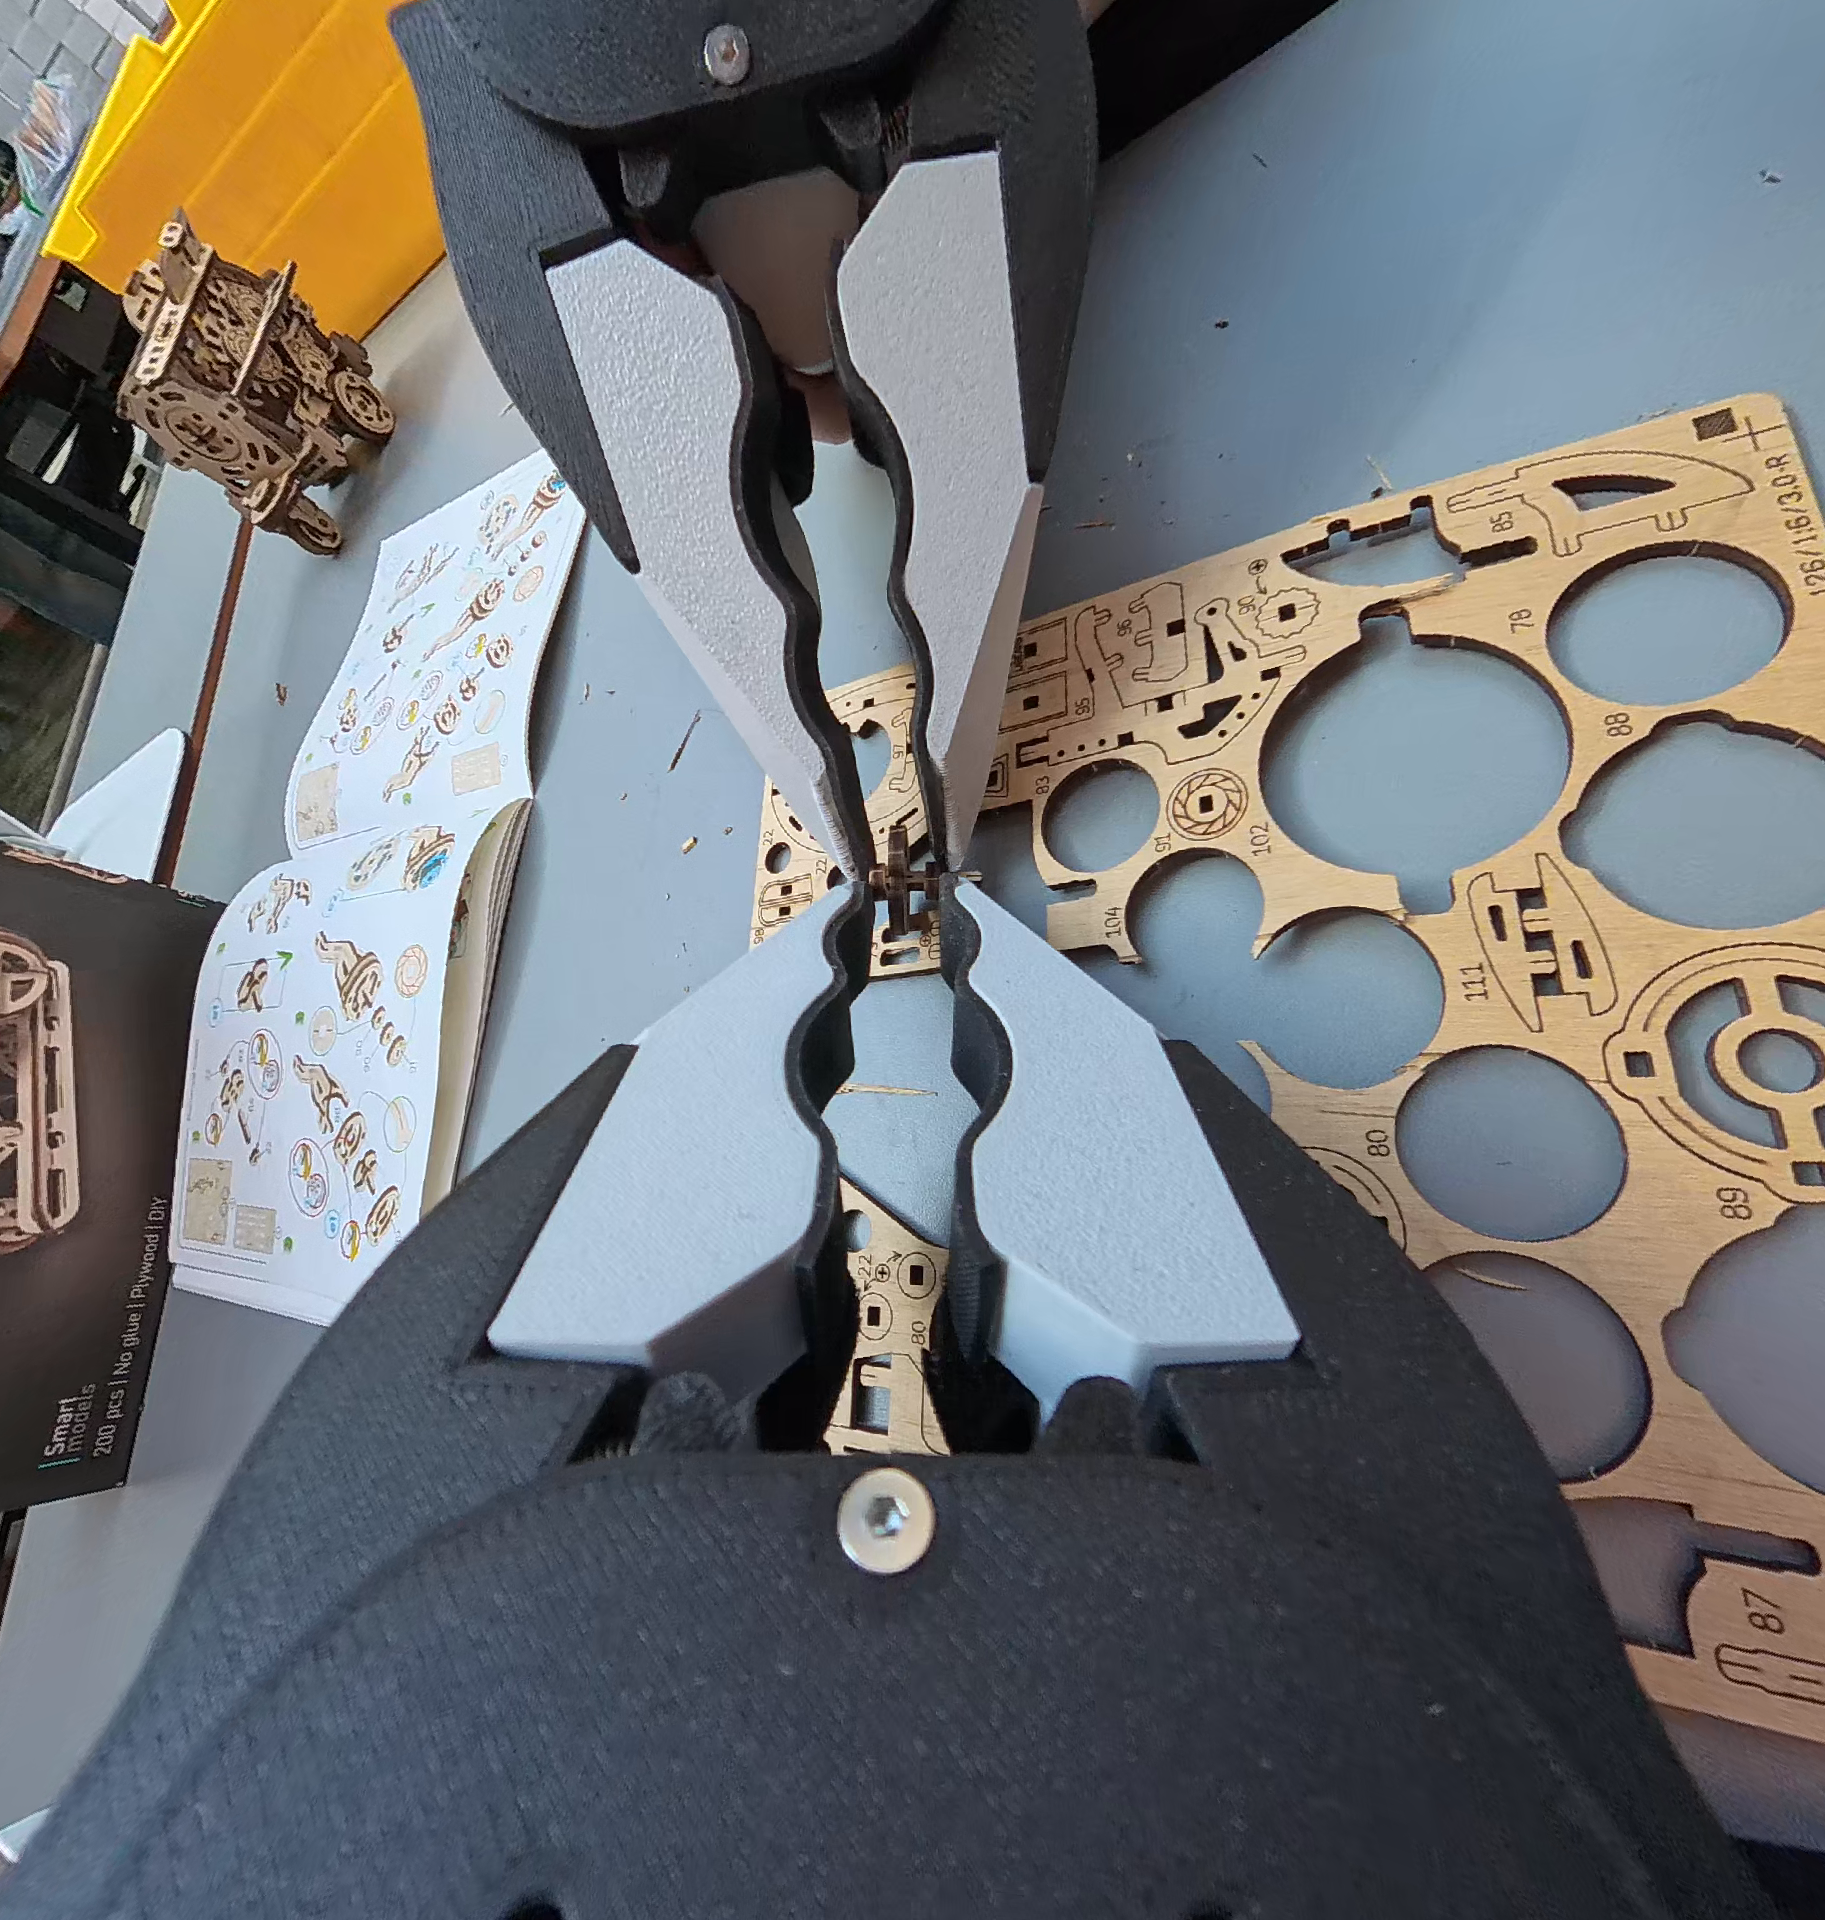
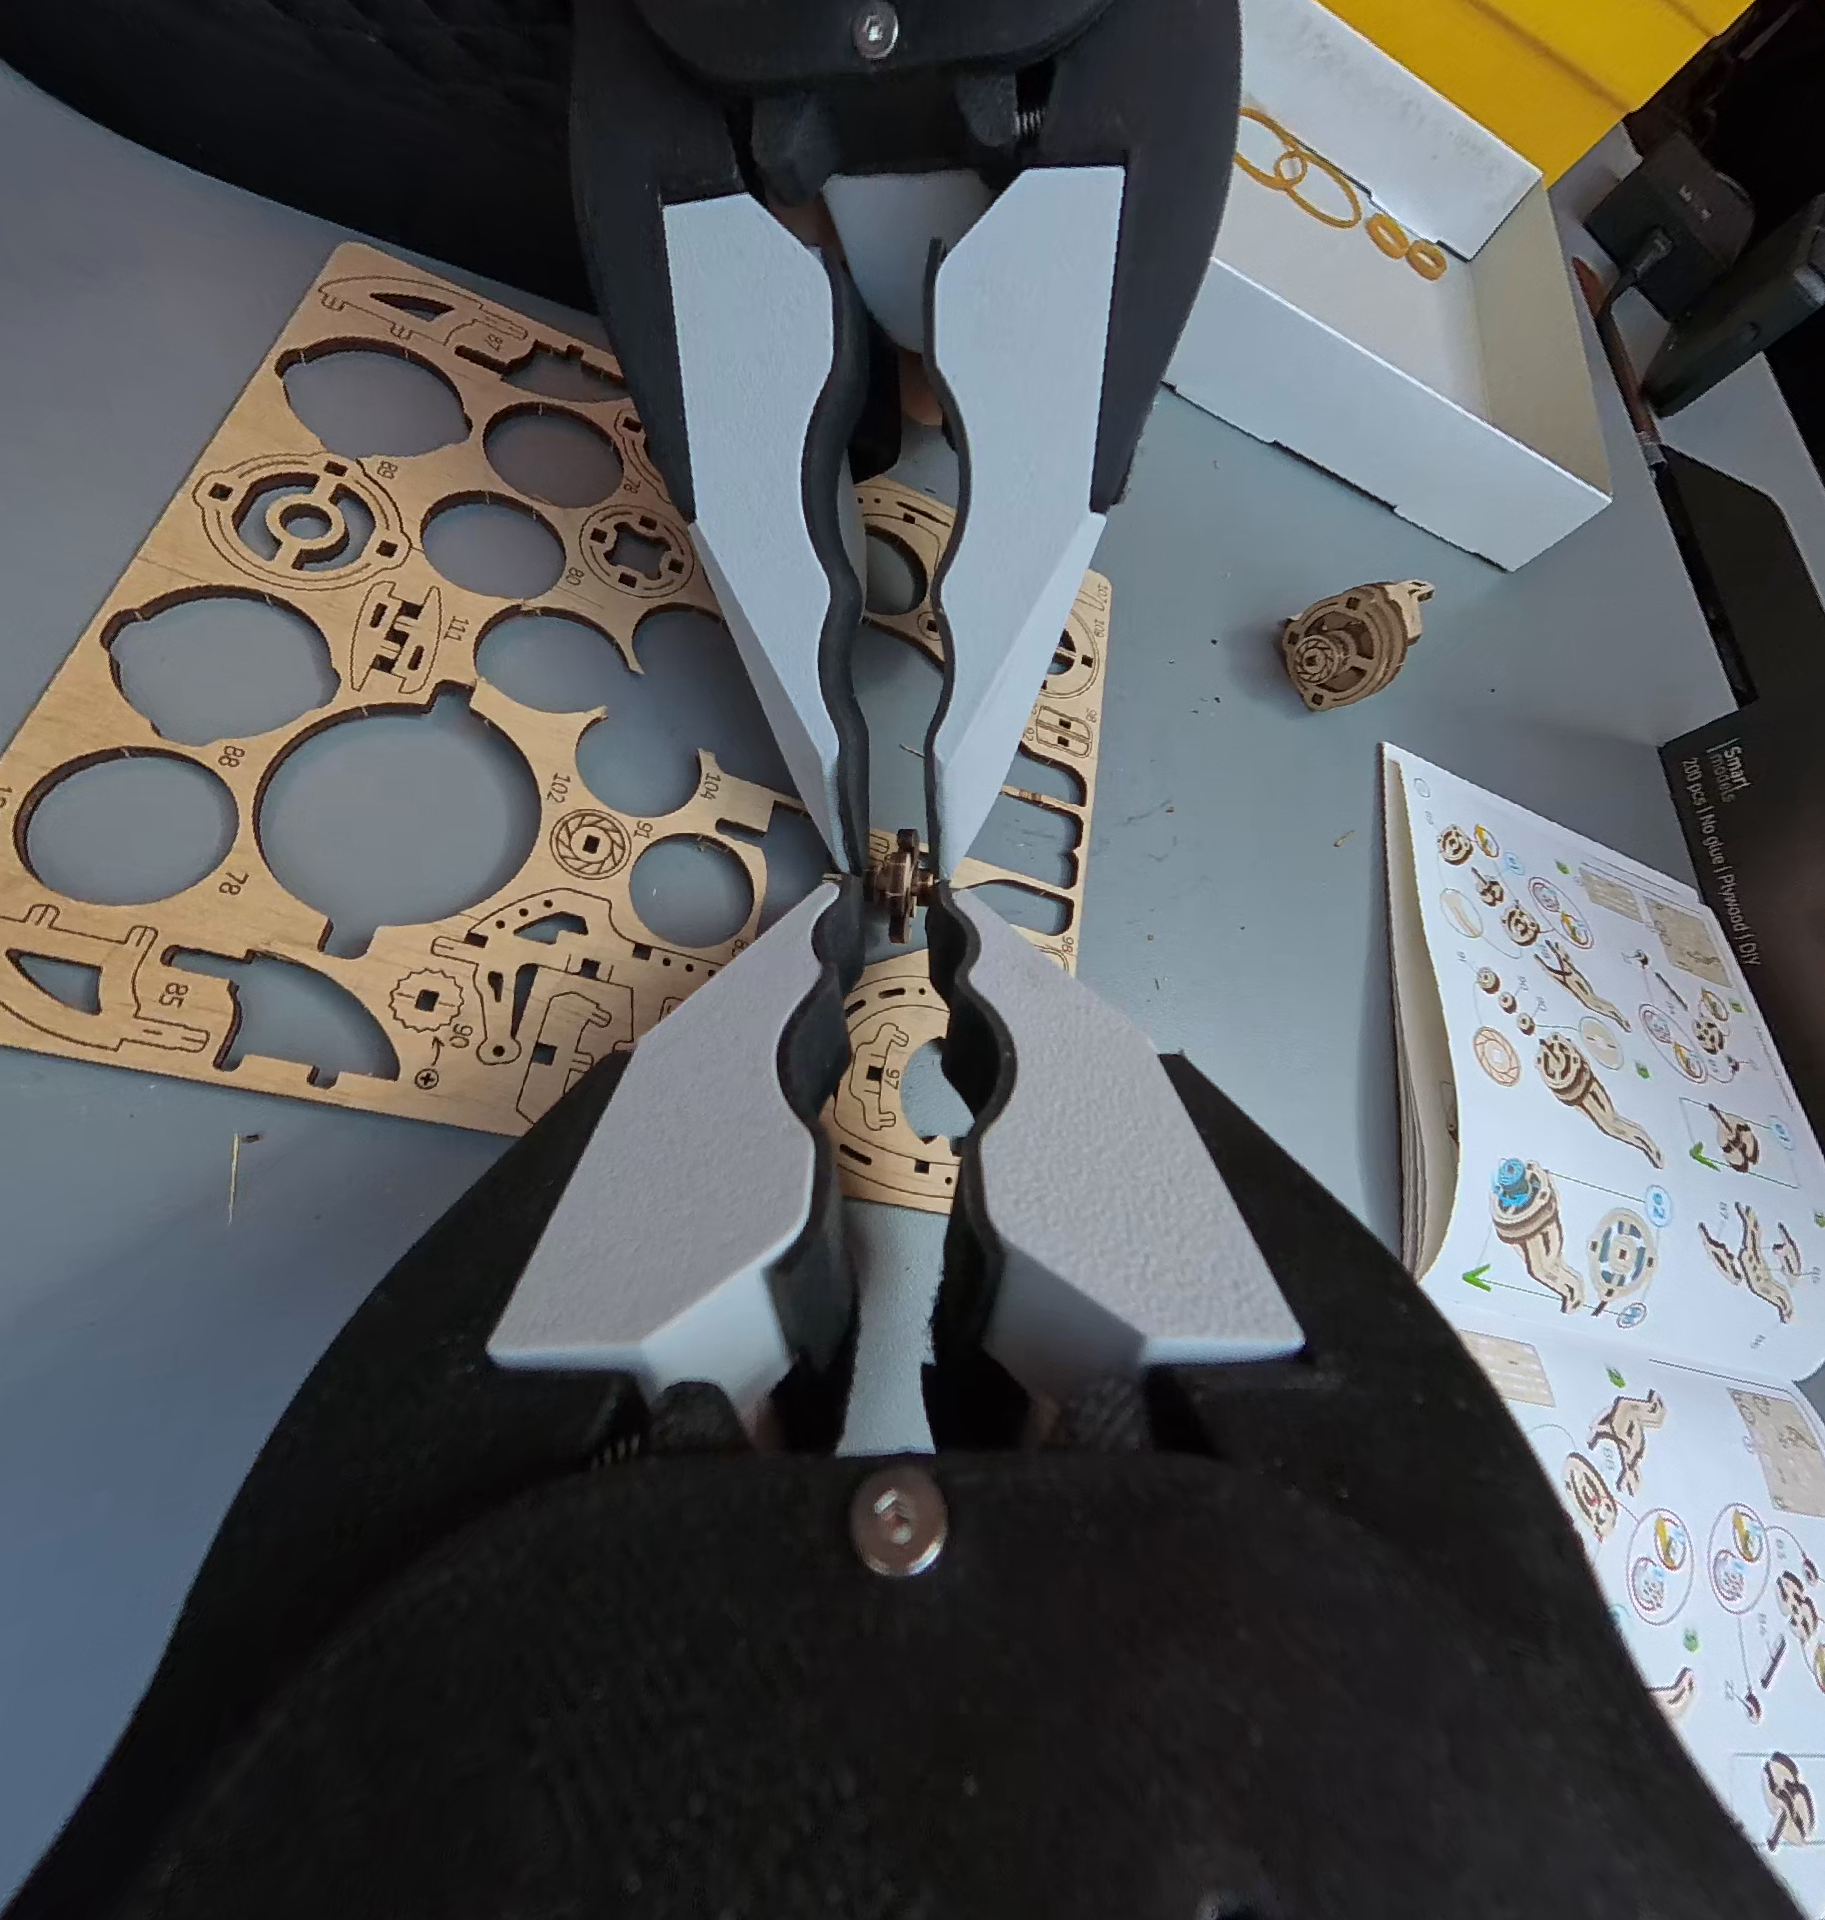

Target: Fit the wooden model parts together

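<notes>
- Tongs meet tip to tip above the plywood sheet [image 1: 1510, 935]: left tongs [image 1: 903, 902] and right tongs [image 2: 892, 883] each pinch the small gear assembly [image 1: 900, 883].
- Step, I judge: pressing gear onto axle.
- Next calls for a straight, gentle push.

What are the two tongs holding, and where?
A small wooden gear assembly, pinched at its opposite ends between the tips of the left tongs and right tongs.
</notes>
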Motion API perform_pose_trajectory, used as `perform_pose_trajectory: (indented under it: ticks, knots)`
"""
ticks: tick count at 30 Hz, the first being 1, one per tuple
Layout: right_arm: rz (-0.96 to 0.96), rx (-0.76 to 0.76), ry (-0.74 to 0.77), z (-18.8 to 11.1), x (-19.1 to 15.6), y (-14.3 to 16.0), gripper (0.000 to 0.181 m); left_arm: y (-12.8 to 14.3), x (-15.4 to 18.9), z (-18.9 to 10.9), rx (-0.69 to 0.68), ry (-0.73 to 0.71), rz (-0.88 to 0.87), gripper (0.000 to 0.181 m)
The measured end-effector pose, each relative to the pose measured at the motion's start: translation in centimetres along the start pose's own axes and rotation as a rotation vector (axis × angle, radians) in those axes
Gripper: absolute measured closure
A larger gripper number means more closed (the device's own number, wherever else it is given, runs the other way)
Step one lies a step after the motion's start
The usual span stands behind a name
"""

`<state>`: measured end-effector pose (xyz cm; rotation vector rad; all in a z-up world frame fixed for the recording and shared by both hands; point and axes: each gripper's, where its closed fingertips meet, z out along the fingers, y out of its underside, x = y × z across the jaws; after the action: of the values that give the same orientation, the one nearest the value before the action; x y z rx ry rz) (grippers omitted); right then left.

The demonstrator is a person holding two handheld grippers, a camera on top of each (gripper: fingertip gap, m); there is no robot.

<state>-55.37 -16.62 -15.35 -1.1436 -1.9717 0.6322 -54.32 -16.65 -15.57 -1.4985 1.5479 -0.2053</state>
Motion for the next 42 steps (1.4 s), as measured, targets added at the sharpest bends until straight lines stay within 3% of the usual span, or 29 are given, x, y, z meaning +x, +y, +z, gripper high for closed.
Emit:
perform_pose_trajectory:
  ticks: [6, 11, 19, 28, 31, 34, 38, 42]
  knots:
    - [0.033, 0.04, -0.033, 0.0, 0.1, -0.1, 0.169, 0.0, -0.2, 0.0, -0.003, -0.018, 0.027, 0.17]
    - [-0.154, 0.068, 0.103, -0.8, 1.2, -0.7, 0.169, -0.7, -1.4, -0.5, -0.009, -0.165, 0.204, 0.171]
    - [-0.277, 0.101, 0.239, -2.5, 2.4, -1.6, 0.178, -2.5, -2.6, -1.6, -0.012, -0.395, 0.51, 0.17]
    - [-0.224, 0.217, 0.28, -4.0, 3.2, -3.3, 0.177, -4.0, -3.5, -2.8, 0.037, -0.523, 0.568, 0.171]
    - [-0.105, 0.262, 0.276, -4.7, 4.2, -3.3, 0.177, -4.1, -4.6, -3.2, 0.066, -0.526, 0.384, 0.171]
    - [-0.099, 0.29, 0.312, -5.5, 4.9, -3.4, 0.174, -4.4, -6.2, -3.9, 0.18, -0.434, -0.057, 0.171]
    - [-0.189, 0.243, 0.351, -5.2, 4.5, -3.6, 0.165, -4.0, -6.5, -3.5, 0.298, -0.171, -0.582, 0.17]
    - [-0.295, 0.197, 0.402, -4.8, 4.2, -4.0, 0.166, -3.4, -6.5, -3.1, 0.325, -0.041, -0.811, 0.171]
